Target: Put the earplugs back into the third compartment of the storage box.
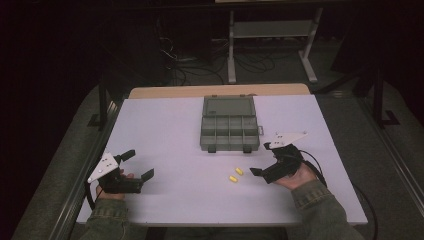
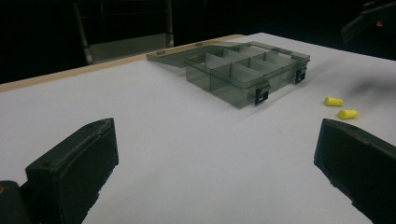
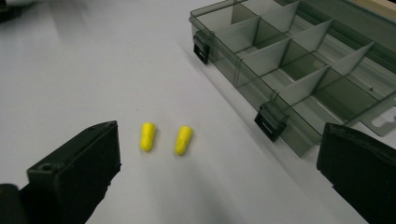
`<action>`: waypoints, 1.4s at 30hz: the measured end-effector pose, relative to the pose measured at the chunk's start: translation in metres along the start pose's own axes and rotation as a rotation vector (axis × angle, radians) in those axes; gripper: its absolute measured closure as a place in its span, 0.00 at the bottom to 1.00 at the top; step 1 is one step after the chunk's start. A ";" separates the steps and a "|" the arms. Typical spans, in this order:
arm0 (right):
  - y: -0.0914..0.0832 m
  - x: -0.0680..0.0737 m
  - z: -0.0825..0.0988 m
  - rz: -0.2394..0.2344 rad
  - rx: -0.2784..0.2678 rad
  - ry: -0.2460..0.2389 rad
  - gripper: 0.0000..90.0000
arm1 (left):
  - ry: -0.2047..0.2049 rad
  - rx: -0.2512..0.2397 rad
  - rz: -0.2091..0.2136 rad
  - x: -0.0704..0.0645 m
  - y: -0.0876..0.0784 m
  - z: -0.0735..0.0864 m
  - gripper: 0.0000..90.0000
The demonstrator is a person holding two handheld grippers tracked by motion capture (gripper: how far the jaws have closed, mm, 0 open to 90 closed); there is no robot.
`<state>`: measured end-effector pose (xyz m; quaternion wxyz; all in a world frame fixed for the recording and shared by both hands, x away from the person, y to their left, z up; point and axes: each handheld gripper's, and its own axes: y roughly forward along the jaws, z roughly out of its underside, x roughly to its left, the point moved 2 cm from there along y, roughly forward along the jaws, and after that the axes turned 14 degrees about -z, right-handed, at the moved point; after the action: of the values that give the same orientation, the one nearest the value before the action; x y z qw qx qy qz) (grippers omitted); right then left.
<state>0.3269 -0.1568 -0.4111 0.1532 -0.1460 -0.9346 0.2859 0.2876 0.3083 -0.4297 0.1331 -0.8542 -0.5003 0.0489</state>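
Two yellow earplugs (image 1: 236, 174) lie side by side on the white surface (image 1: 175, 125), just below the centre of the high view and slightly apart from each other. Above them, at the middle of the frame, sits a smoky grey compartment box (image 1: 229, 131) with its lid (image 1: 228, 106) folded flat open behind it and its dividers showing; two dark latches hang on its near edge. The left tongs (image 1: 138, 164) hover at the lower left of the high view, held in a hand (image 1: 111, 186), jaws spread wide with nothing between them. The right tongs (image 1: 263, 159) are at the lower right, in the other hand (image 1: 300, 176), jaws likewise wide apart. In the right gripper view the earplugs (image 3: 166, 138) lie between the spread jaws, nearer the left one, with the box (image 3: 289, 70) at the upper right.
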 end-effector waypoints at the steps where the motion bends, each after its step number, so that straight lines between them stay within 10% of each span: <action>1: 0.002 0.000 -0.001 -0.004 0.004 -0.002 0.00 | 0.000 0.000 0.001 0.000 0.000 0.000 0.00; 28: 0.057 -0.005 -0.010 -0.075 0.218 -0.014 0.00 | 0.009 0.006 0.009 -0.001 0.001 0.000 0.00; 42: 0.072 -0.008 -0.017 -0.125 0.359 0.027 0.33 | 0.010 0.006 0.013 -0.002 0.001 0.000 0.00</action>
<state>0.3537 -0.0942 -0.4406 0.2067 -0.0620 -0.8737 0.4359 0.2875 0.3058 -0.4303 0.1379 -0.8573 -0.4938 0.0472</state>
